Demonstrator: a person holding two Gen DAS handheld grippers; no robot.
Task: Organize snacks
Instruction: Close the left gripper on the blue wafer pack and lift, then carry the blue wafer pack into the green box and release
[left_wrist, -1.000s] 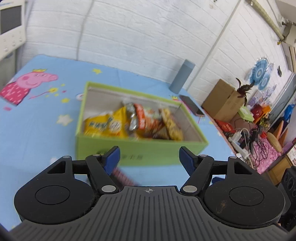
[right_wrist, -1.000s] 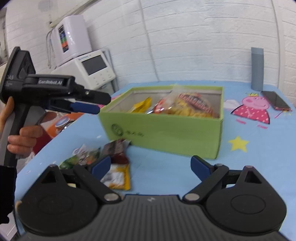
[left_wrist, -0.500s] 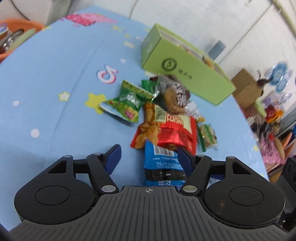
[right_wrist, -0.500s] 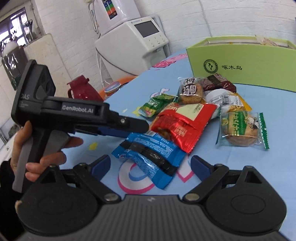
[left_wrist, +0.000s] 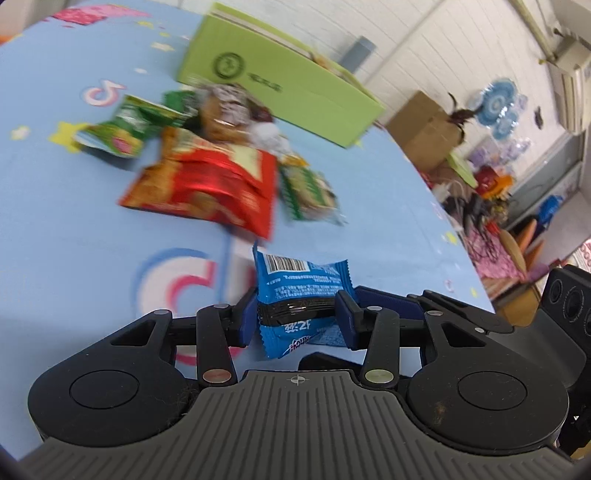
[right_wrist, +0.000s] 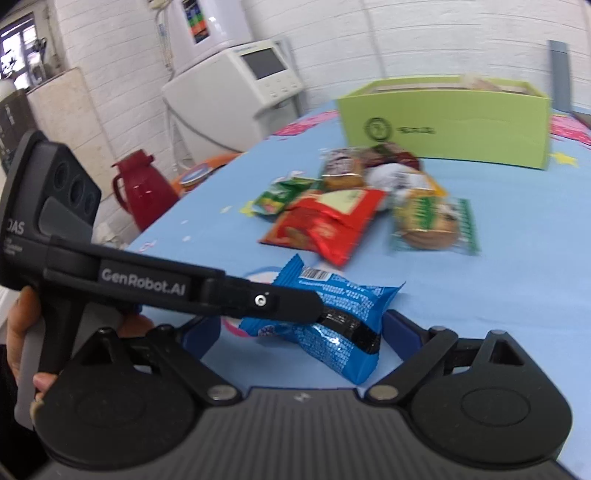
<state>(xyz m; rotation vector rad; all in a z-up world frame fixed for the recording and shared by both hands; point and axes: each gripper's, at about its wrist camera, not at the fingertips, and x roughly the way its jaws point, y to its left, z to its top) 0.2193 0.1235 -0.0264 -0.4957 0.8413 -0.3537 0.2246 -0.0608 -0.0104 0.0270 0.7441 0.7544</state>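
Observation:
A blue snack packet with a black band sits between the blue pads of my left gripper. Its jaws are closing, and both pads touch the packet's sides. In the right wrist view the left gripper reaches in from the left onto the same packet. My right gripper stands open just behind the packet, holding nothing. Beyond lie a red packet, a green packet and a biscuit packet. The green box stands behind them with snacks inside.
A person's hand holds the left gripper's handle. A red jug and a white appliance stand off the table's left side. A grey cylinder stands behind the box. The table edge drops to floor clutter and a cardboard box.
My left gripper came away from above the green box, dropped to the snack pile and narrowed its jaws onto the blue packet. The right gripper swung towards the pile and stayed open.

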